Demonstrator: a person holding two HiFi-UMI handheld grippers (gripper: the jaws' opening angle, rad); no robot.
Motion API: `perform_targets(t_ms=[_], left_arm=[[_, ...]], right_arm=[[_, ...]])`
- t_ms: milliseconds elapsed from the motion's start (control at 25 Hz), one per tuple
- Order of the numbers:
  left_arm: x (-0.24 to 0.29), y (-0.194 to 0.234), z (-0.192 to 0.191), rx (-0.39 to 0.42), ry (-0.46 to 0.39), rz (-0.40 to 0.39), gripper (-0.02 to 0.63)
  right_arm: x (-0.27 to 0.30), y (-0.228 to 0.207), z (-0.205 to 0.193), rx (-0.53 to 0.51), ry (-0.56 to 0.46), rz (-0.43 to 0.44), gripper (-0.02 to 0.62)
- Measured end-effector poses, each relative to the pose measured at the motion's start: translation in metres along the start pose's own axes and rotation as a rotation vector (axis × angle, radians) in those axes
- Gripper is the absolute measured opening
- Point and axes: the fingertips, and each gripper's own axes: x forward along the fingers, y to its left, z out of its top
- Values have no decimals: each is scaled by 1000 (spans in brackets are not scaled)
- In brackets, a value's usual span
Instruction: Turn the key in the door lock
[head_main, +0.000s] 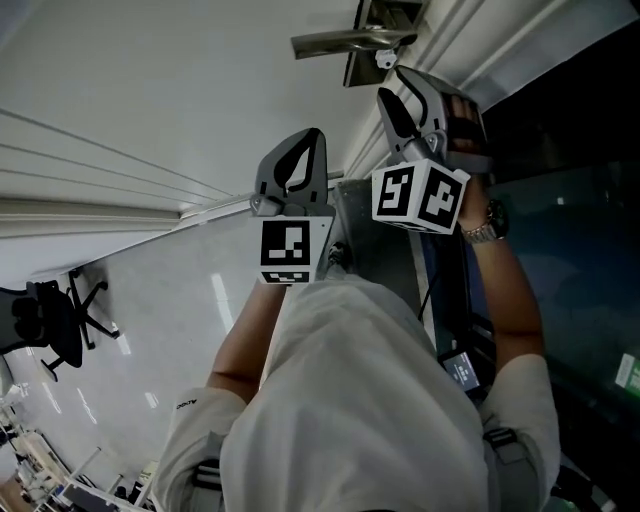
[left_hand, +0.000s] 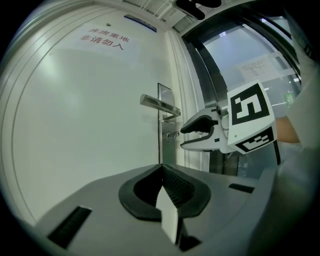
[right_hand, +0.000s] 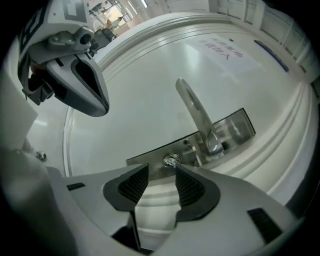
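The white door (left_hand: 90, 115) carries a metal lever handle (left_hand: 160, 104) on a steel lock plate (left_hand: 168, 145), with a key (left_hand: 172, 135) in the lock below the handle. In the right gripper view the key (right_hand: 171, 160) sits just past the tips of my right gripper (right_hand: 161, 172), which is open with nothing between its ribbed pads. The left gripper view shows my right gripper (left_hand: 192, 135) level, a short way from the key. My left gripper (left_hand: 162, 170) hangs back from the door, shut and empty. From the head view both grippers, left (head_main: 305, 150) and right (head_main: 398, 90), are below the handle (head_main: 345, 40).
The dark door frame and glass panel (left_hand: 235, 60) stand right of the lock, with a paper notice (left_hand: 260, 67) on the glass. A red-lettered sign (left_hand: 102, 40) is high on the door. An office chair (head_main: 60, 320) stands on the glossy floor to the left.
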Motion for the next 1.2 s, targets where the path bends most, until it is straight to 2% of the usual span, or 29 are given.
perform_targets(t_ms=[120,280,360,400,640,720,960,1200], left_arm=[[2,1,0,2,1,-17,9],[4,7,0,-21,-5,-16,9],[4,9,-1,-27,-6,-17,9],[4,11,-2,-29,-4,-18,9],[-1,18,-10,-31,18,-12,9],[-2,19,-11,-26,24,-7,9],[-3,20,-10,-13,32,0,9],[-1,21,-6,-9,33,-3,9]], right_arm=[[8,-9,2,-40,32,-59,156],[17,-13,3,-26,62,-87,155],[20,-17,1,13,77,-116,123],[20,-18,0,45,81,-129,73],[25,-22,7,191,54,-155,27],[26,-26,7,315,36,-147,21],[25,-33,4,793,-68,-88,17],[27,-39,0,1327,-165,45,17]])
